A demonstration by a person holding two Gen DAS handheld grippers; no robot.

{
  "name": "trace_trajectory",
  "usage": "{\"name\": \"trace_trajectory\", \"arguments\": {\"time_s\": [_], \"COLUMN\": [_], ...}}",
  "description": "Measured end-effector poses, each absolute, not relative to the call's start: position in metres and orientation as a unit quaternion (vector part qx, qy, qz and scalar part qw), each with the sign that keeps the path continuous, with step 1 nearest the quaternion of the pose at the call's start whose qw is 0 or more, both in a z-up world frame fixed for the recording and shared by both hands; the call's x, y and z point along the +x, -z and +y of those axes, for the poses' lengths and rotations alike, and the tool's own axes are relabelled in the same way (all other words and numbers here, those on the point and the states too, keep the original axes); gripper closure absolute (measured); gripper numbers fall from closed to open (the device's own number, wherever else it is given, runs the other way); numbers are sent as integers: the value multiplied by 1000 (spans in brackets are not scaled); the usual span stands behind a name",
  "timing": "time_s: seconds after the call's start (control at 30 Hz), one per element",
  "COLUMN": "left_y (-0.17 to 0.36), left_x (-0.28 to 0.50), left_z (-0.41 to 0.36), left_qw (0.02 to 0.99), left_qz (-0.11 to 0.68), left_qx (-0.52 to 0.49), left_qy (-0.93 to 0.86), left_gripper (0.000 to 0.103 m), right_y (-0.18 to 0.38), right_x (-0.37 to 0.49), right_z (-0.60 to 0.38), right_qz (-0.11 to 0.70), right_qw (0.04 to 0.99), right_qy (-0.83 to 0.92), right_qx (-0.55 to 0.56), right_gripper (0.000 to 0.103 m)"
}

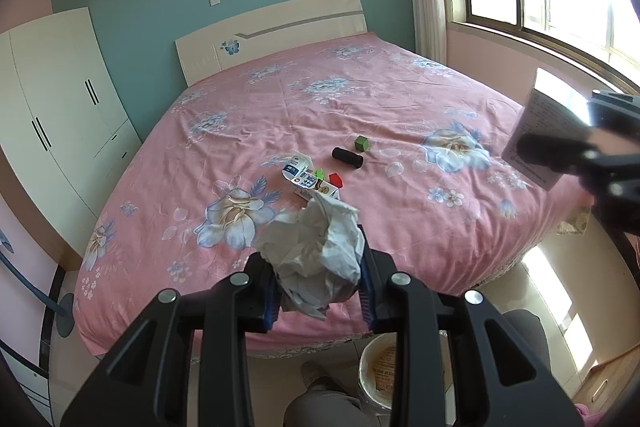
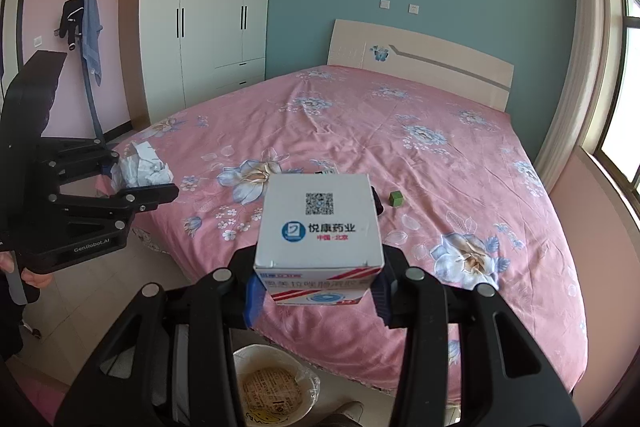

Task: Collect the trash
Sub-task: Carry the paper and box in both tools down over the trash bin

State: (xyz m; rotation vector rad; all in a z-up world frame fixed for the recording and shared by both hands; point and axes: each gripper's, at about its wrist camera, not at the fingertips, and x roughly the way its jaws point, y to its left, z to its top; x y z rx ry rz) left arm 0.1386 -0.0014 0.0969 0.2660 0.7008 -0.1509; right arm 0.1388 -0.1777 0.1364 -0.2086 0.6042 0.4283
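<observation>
While I hold the paper wad (image 1: 316,251) between the left gripper's (image 1: 320,291) pads, I judge it the weaker load; it is loose and crumpled, so a jolt could let it slide out short of the bin (image 1: 378,375), which sits on the floor below, just right of the fingers; the gripper tilts downward over the bed's (image 1: 400,107) near edge, with a carton (image 1: 308,181), a black roll (image 1: 347,158) and a green block (image 1: 361,143) left farther in. From the right wrist, the right gripper (image 2: 316,291) clamps the box (image 2: 320,231) low on its sides; top-heavy, it might pivot; this one also pitches down, the bin (image 2: 276,387) beneath.
</observation>
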Motion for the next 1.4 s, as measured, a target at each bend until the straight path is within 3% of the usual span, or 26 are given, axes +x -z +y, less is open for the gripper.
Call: {"name": "trace_trajectory", "arguments": {"time_s": [0.6, 1.4], "left_y": [70, 234], "left_x": [155, 174], "left_z": [-3, -21], "left_qw": [853, 766], "left_qz": [499, 629], "left_qx": [126, 86], "left_qy": [88, 101], "left_gripper": [69, 69], "right_y": [32, 229], "right_x": [166, 148], "right_z": [-176, -172], "right_qz": [440, 598], "right_qw": [867, 764], "right_qy": [-215, -234], "right_qx": [-93, -58], "right_gripper": [59, 59]}}
